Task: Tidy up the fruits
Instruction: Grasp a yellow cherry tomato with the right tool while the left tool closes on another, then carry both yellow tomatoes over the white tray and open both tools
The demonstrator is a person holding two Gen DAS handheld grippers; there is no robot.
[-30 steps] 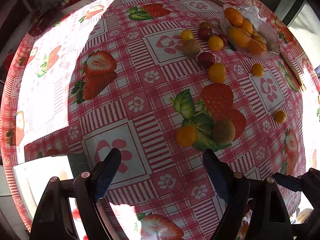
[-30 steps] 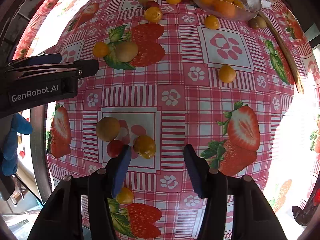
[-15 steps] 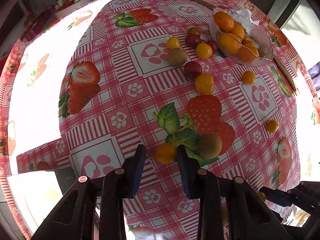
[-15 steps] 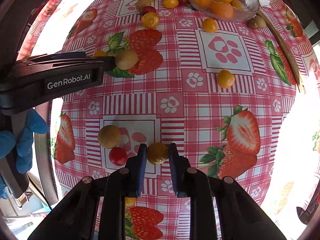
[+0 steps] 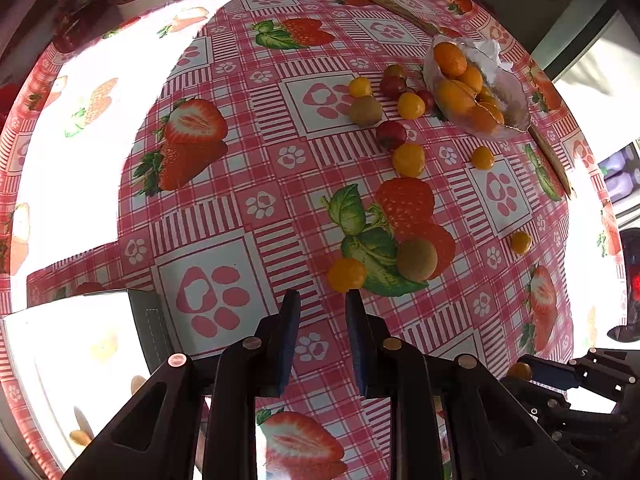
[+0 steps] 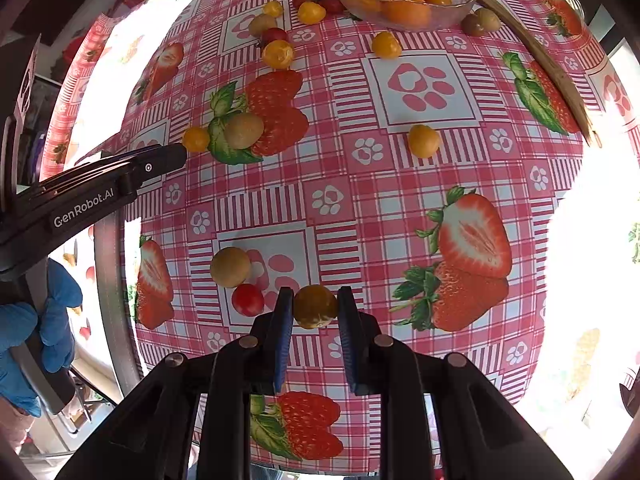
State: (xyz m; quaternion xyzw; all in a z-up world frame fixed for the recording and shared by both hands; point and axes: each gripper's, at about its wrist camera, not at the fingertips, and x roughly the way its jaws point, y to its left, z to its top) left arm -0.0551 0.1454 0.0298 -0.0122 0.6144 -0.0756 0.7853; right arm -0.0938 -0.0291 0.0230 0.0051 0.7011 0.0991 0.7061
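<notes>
Left wrist view: we see a counter (image 5: 248,184) under a pink checked strawberry-print cloth, half in glaring sunlight. Our left claw (image 5: 322,304) stands narrowly apart, gripping nothing; a small orange round fruit (image 5: 346,275) lies just ahead, beside a brown kiwi (image 5: 417,259). A clear glass bowl of oranges (image 5: 516,108) sits far off.

Right wrist view: our right claw (image 6: 314,300) is clamped on a yellow-orange round fruit (image 6: 315,306). 1 red cherry tomato (image 6: 248,299) lies just left.
</notes>
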